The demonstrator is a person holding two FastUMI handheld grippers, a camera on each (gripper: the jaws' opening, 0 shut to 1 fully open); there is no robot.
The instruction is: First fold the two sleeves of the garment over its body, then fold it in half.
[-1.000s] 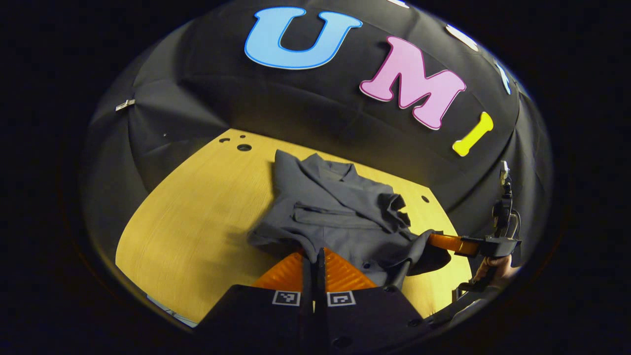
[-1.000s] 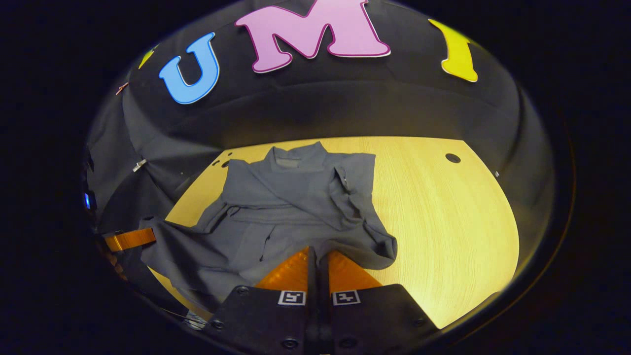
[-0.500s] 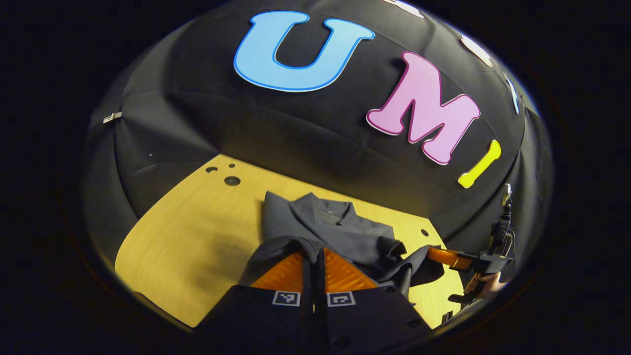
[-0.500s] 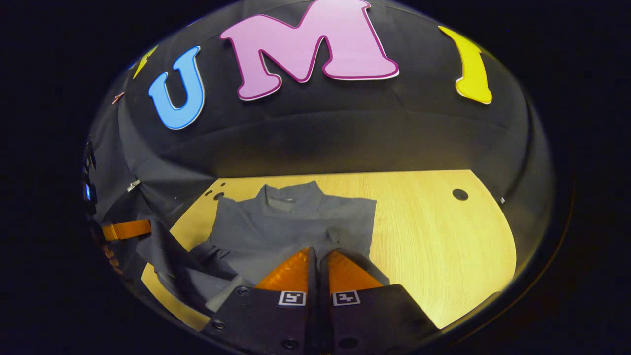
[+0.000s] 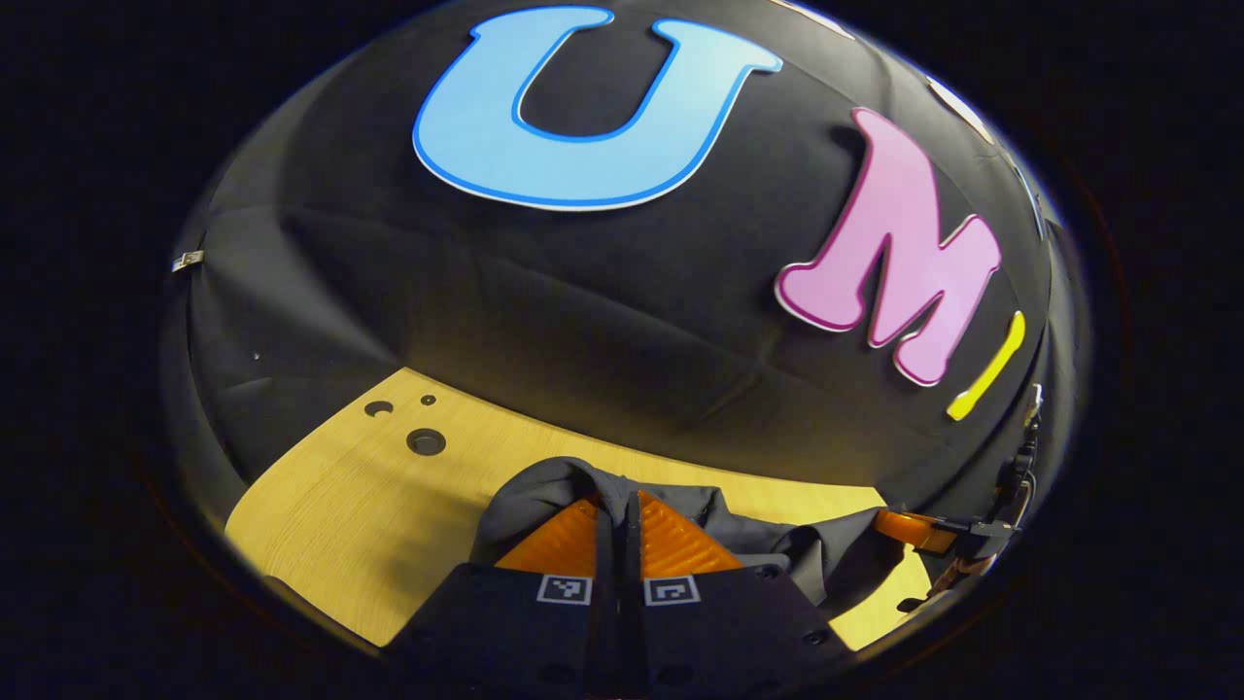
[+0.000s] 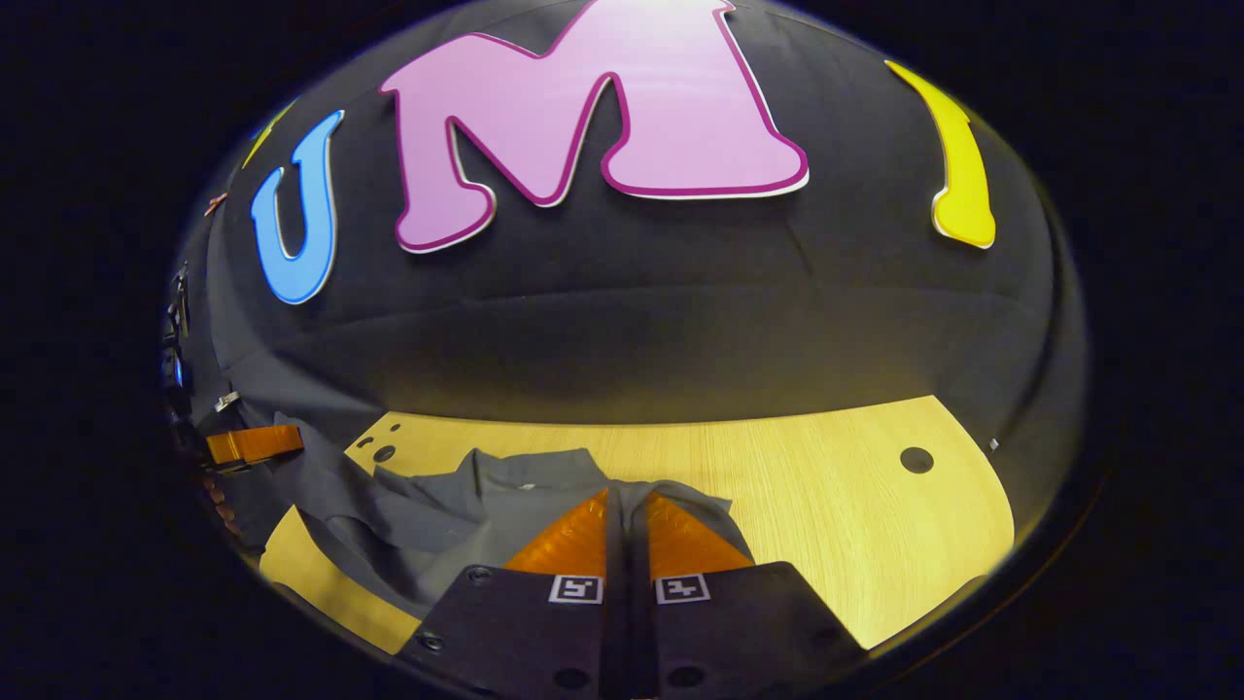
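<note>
On wood table [image 6: 826, 506], grey garment [image 6: 457, 506] pinched by both grippers, no legible label.

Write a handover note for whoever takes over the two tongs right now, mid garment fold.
Left tongs: shut on a pinched edge of the grey garment, held forward over it.
Right tongs: shut on another edge of the garment, likewise held over its far part.
Garment: lies on the wooden table near the booth wall, cloth draped between both tongs.
Done: sleeves cannot be seen from here; the half fold is under way.
Left: lay the held edge down over the far end, open both tongs, check that the edges line up.
</note>
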